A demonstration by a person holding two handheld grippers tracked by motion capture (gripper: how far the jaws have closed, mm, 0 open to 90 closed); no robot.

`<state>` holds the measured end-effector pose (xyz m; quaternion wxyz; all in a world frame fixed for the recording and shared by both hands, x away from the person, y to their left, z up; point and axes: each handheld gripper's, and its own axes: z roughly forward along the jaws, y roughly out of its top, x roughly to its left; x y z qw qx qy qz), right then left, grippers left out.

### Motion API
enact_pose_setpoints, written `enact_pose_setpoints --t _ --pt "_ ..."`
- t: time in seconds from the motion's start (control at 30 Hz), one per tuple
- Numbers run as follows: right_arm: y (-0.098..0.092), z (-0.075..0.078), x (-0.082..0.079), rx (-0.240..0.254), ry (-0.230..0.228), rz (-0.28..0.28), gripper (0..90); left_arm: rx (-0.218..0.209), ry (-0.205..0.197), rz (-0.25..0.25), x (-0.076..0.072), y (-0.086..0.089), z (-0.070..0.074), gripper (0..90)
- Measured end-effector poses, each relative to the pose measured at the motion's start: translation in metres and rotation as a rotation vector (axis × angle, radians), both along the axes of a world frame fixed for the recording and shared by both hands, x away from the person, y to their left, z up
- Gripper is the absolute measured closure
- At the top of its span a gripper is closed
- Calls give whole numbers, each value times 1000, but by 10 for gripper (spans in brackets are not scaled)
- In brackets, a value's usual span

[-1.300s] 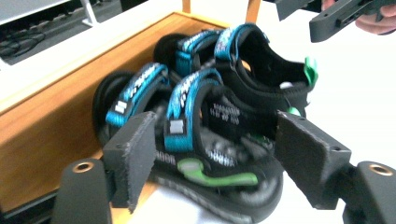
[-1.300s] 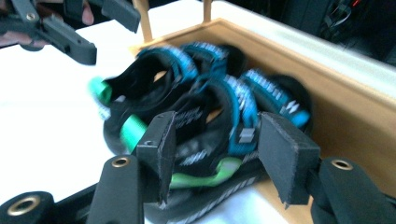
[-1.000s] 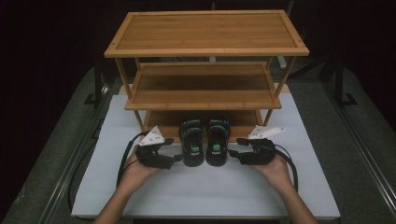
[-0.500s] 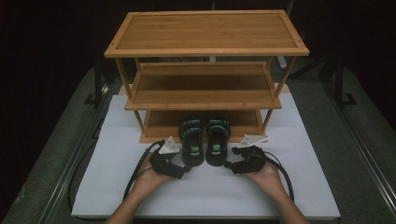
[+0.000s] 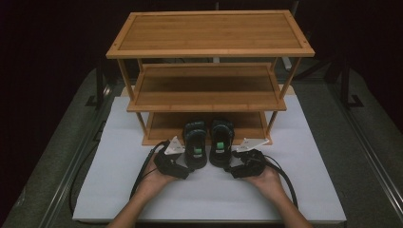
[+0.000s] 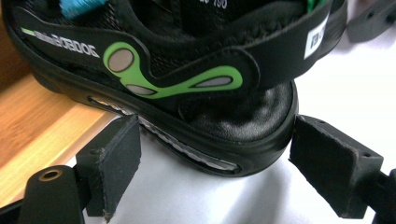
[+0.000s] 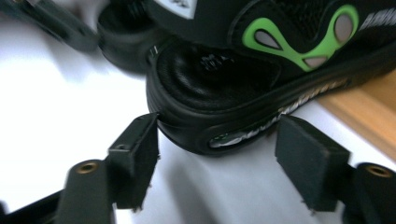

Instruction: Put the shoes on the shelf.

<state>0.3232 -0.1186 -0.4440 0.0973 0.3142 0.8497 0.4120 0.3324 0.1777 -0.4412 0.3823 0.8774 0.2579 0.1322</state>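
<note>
Now I'm lining up both grabs: left gripper (image 6: 212, 186) and right gripper (image 7: 217, 163), jaws just opening, bracketing each shoe's (image 5: 196, 147) heel, ungripped, at the rack's (image 5: 157, 137) bottom front edge; closing next.

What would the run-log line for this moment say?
left gripper: open at left sandal heel | right gripper: open at right sandal heel | sandals: toes on rack bottom shelf

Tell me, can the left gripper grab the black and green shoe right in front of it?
Probably yes: the left gripper is open, its fingers flank the heel of the black and green shoe, and nothing lies between.
</note>
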Motion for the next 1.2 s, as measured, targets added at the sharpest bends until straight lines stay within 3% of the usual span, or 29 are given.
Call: enact_pose_setpoints --t 0.17,0.27,0.37,0.5,0.63,0.73,0.77,0.87,0.93,1.07,1.2 --pt "-1 3 3 13 -15 -10 350 2 2 -5 2 0 3 163" --pt "0 1 5 11 -8 -11 349 57 5 -15 -3 -5 -2 162" --pt "0 2 5 11 -15 -9 349 91 -21 -9 -6 -7 -6 161" --pt "1 2 6 18 -17 -12 350 57 -7 -11 -1 -5 -5 163" --pt "2 5 9 21 -29 -14 352 -7 -28 15 9 3 4 219" --pt "2 6 12 27 -31 -19 358 -36 -33 35 15 4 7 234" --pt "3 6 14 31 -31 -19 361 -27 -34 37 18 5 7 236" --pt "3 9 22 79 -26 -23 367 -69 4 22 27 5 5 229" --pt "5 8 25 47 -52 -34 383 -67 0 21 31 3 5 230" --pt "4 7 31 67 -31 -34 370 -64 -7 23 36 0 4 230" --pt "10 9 37 28 -80 -48 405 -49 -11 38 46 -1 5 234"
